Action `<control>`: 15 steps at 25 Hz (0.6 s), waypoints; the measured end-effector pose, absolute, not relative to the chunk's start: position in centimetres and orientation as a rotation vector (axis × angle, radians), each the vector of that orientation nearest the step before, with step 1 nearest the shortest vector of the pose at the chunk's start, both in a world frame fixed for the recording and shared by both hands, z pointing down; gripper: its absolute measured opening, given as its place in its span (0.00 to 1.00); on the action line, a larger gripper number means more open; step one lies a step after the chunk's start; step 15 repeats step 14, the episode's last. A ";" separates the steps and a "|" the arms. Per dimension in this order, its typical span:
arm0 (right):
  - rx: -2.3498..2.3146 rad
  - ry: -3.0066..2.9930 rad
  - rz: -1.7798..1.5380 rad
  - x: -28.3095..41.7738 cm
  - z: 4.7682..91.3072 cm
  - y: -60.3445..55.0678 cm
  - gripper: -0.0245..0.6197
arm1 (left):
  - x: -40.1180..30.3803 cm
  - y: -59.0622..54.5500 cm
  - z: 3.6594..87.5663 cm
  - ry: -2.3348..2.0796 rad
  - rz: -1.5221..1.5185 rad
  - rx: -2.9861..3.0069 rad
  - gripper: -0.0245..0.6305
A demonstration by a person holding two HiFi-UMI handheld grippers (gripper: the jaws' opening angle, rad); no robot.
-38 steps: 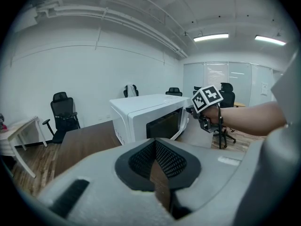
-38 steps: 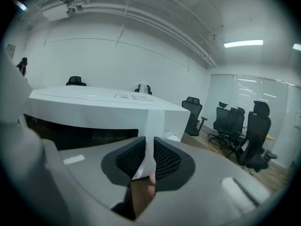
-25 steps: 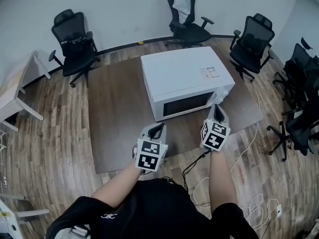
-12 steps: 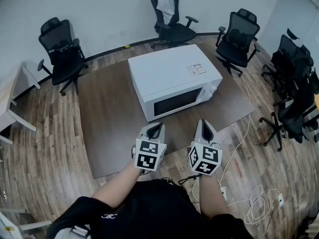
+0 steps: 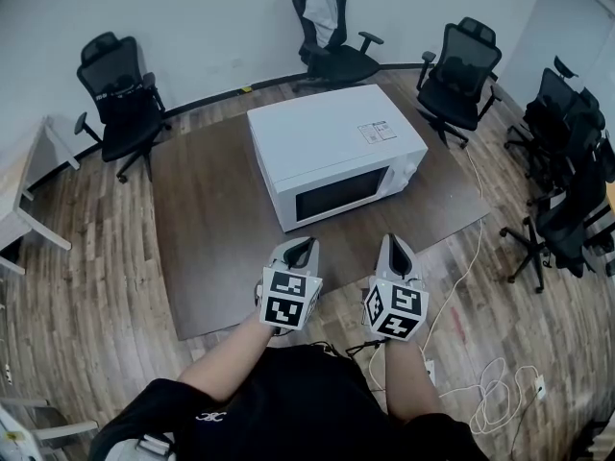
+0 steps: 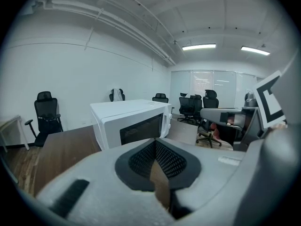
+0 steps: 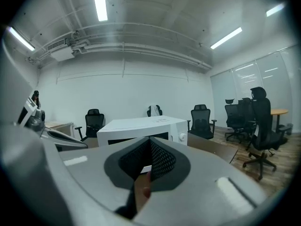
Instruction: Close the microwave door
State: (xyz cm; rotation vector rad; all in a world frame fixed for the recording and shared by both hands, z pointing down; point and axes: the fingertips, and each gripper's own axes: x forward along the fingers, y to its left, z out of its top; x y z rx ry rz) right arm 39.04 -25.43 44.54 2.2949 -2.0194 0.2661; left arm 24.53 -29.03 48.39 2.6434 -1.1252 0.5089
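Observation:
The white microwave [image 5: 336, 147] sits on a dark brown table [image 5: 216, 238], its dark-windowed door [image 5: 341, 192] flat against the front. It also shows ahead in the left gripper view [image 6: 134, 121] and the right gripper view [image 7: 141, 125]. Both grippers hover side by side over the table's near edge, apart from the microwave. My left gripper [image 5: 304, 246] is shut and empty, its pads meeting [image 6: 154, 144]. My right gripper [image 5: 396, 242] is shut with nothing in it [image 7: 149, 141].
Black office chairs [image 5: 120, 94] ring the table, one with a grey garment [image 5: 322, 3] over its back, and several more stand at the right [image 5: 567, 190]. A white cable [image 5: 480, 382] lies on the wooden floor. A small light desk [image 5: 14, 209] is at the left.
My right gripper has drawn back from the microwave's front right corner toward the person and now sits level with the left one. The left gripper has hardly moved.

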 end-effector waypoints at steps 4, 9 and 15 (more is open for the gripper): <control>2.288 -2.015 0.269 39.0 44.9 -24.9 0.05 | 24.7 -28.4 48.6 -1.128 0.505 2.642 0.05; 2.266 -2.013 0.276 39.0 45.4 -24.1 0.05 | 25.4 -27.7 48.4 -1.121 0.499 2.648 0.05; 2.260 -2.008 0.290 39.5 46.1 -23.6 0.05 | 26.1 -27.1 48.7 -1.113 0.505 2.651 0.05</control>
